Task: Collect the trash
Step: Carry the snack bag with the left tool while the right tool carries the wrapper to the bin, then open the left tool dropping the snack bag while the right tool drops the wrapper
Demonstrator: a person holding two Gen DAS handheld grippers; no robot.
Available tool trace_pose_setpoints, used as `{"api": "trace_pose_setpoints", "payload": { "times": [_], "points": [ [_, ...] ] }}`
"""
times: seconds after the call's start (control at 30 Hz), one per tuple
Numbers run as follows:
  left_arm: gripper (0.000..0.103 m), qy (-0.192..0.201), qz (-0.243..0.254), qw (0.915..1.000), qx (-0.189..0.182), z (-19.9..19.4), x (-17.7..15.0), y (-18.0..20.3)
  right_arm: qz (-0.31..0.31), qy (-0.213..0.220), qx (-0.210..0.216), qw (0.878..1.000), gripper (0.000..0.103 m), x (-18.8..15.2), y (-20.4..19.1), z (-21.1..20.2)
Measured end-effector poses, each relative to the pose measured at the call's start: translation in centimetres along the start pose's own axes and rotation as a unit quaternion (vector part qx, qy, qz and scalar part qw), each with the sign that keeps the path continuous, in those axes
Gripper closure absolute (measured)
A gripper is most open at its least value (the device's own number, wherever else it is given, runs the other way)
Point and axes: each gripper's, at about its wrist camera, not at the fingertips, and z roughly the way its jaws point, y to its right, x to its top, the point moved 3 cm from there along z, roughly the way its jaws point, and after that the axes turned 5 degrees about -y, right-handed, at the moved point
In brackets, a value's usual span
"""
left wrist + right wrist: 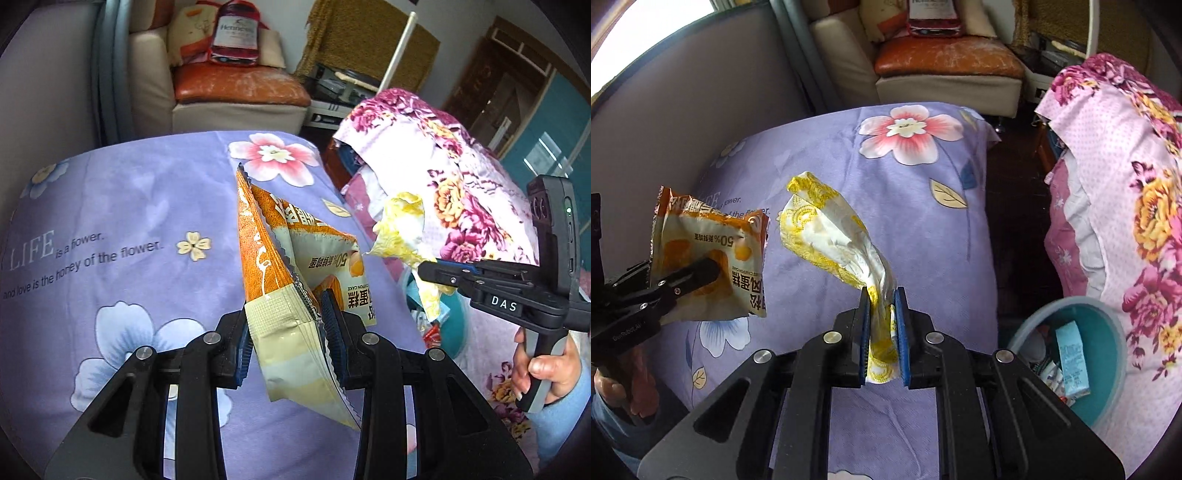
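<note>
My left gripper [291, 325] is shut on an orange and cream cake wrapper [280, 266], held above the purple flowered cloth [122, 206]. In the right wrist view the same wrapper [705, 254] hangs at the left in the left gripper [713, 267]. My right gripper [882, 325] is shut on a crumpled yellow and white paper wrapper [831, 229], lifted off the cloth [916, 206]. In the left wrist view that paper [400, 229] shows at the right, in the right gripper [424, 267], which a hand [543, 369] holds.
A teal bin [1108, 343] with several pieces of trash stands at the lower right, beside a pink flowered cover [1126, 177]. A cream and orange armchair [945, 62] with a red bag [236, 33] stands behind the cloth. A grey wall [665, 122] runs along the left.
</note>
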Motion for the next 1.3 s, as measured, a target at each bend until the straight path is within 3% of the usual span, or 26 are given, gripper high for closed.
{"api": "trace_pose_setpoints", "payload": {
  "times": [0.27,0.63,1.03,1.13,1.3],
  "points": [
    [0.067,-0.02,0.053,0.9982,-0.021,2.4,-0.2,8.7,0.063,0.039,-0.011,0.997,0.091,-4.3,6.8,-4.3],
    [0.067,-0.072,0.126,0.9888,-0.034,8.6,-1.5,19.8,0.163,0.064,-0.013,0.984,0.091,-10.1,17.1,-7.6],
    [0.066,-0.112,0.165,0.9796,-0.021,13.4,-1.9,24.7,0.202,0.061,-0.005,0.977,0.091,-12.8,23.0,-7.4],
    [0.064,-0.117,0.171,0.9782,-0.018,14.1,-1.9,25.4,0.208,0.06,-0.008,0.976,0.091,-13.1,23.8,-7.4],
    [0.05,-0.117,0.178,0.977,-0.013,14.6,-1.8,26.1,0.218,0.06,-0.011,0.974,0.091,-13.2,24.6,-7.3]
  ]
}}
